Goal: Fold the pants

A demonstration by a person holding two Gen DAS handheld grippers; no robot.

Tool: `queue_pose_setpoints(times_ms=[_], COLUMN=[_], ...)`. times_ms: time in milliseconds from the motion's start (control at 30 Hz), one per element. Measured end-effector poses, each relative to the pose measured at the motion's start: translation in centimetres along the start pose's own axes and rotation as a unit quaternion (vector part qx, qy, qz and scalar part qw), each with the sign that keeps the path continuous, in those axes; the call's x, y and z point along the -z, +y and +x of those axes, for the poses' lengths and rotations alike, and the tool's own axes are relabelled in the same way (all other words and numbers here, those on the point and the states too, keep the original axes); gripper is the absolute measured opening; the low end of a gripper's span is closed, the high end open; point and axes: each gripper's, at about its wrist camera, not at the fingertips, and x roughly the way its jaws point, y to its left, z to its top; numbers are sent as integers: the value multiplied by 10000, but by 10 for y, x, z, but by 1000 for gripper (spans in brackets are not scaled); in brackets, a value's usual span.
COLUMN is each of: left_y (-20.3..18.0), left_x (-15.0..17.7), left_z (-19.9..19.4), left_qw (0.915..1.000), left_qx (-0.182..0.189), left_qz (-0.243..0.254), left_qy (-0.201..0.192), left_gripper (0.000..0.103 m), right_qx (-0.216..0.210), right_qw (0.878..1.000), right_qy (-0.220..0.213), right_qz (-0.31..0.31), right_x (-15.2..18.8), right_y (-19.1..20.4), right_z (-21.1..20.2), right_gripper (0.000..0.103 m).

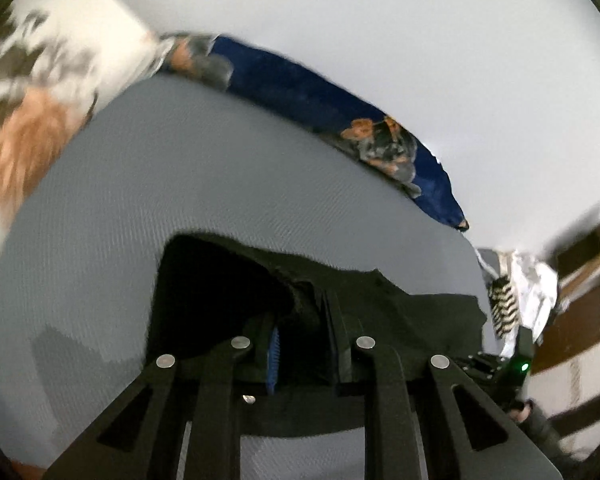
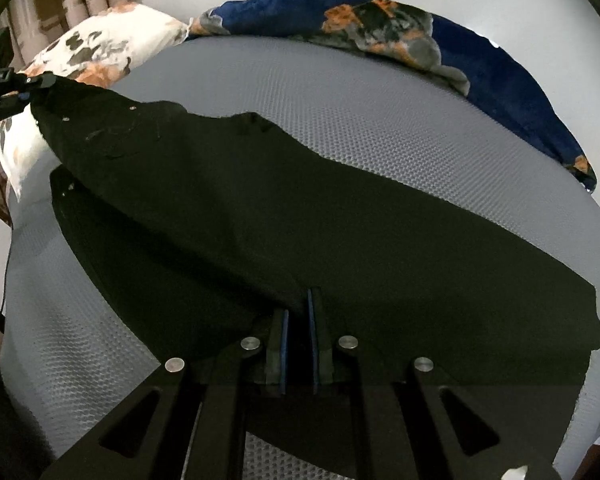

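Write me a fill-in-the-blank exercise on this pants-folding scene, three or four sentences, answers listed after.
1. The right gripper is shut on the ____ fabric pants.
2. The pants lie on a textured ____ mattress.
3. The left gripper holds the other end of the pants ____ the mattress, not flat on it.
4. The dark blue floral blanket lies along the ____ edge of the mattress.

Missing words: black; grey; above; far
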Motion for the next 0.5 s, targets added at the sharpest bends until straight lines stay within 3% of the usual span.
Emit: queue_pose_setpoints(times_ms=[67, 200, 300, 400, 500], left_y=[0, 20, 50, 60, 50], left_x=[4, 35, 60, 66, 54], left_z=[5, 27, 43, 47, 39], left_qw=[9995, 9930, 9877, 9888, 9907], left_qx=[-101, -674, -900, -870, -919], left_qz=[290, 603, 346, 118, 262], left_qy=[97, 756, 1231, 1207, 974], left_gripper=[19, 19, 19, 19, 14], right_qx=[-27, -99, -163, -133, -162], right_qw=[10000, 9995, 9990, 9988, 9990], right_qy=[61, 259, 381, 407, 352], right_qz=[-25, -117, -151, -239, -215], right_x=[4, 12, 15, 14, 11], right_y=[2, 6, 9, 11, 9], right_z=[4, 19, 28, 29, 20], right_gripper=[8, 8, 8, 8, 8])
